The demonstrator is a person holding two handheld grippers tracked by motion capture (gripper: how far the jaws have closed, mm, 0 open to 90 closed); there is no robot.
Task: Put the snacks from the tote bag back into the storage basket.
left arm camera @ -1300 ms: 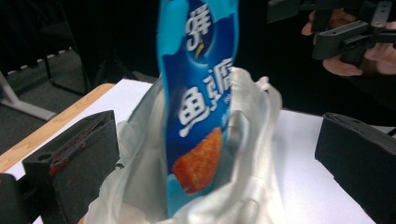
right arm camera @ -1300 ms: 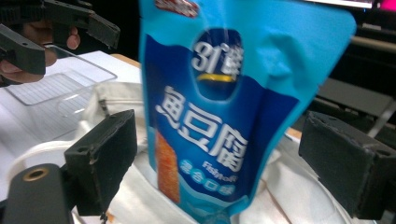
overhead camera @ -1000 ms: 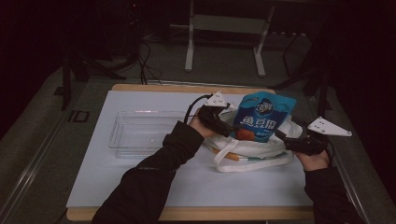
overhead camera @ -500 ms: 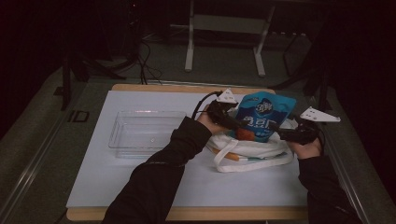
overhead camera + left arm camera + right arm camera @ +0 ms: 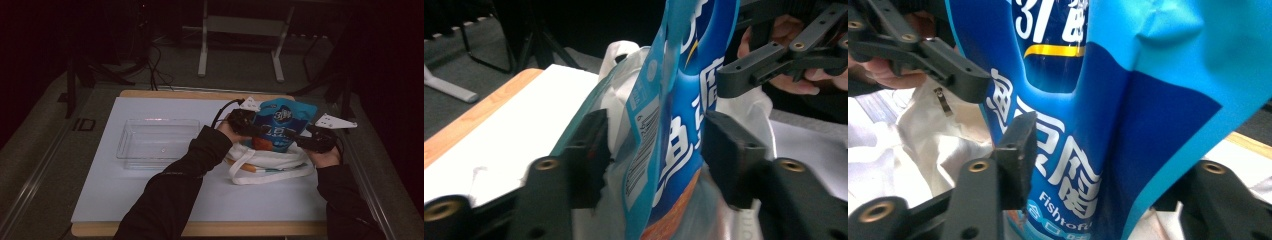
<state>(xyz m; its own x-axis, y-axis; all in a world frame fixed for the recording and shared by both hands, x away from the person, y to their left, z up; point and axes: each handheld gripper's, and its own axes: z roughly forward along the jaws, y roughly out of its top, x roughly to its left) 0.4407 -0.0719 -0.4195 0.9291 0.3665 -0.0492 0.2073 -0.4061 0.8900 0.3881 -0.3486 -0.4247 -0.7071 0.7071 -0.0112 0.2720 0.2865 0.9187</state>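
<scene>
Pouch [image 5: 280,125] upright in bag [image 5: 270,160] | between left tongs [image 5: 248,127], right tongs [image 5: 300,140]

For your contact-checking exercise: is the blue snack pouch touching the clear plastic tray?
Apart. The high view shows the blue snack pouch upright in the white cloth bag, with bare white mat between it and the clear plastic tray.

A blue snack pouch [image 5: 280,125] is printed in two blues, light above and deep below, with white lettering, a yellow stripe and an orange patch at its base. A white bag [image 5: 272,162] with an orange-and-blue handle is seen beneath it. Black jaws are shown on both grippers. A clear tray [image 5: 155,142] is set on a white mat [image 5: 125,195] edged by tan wood.
</scene>
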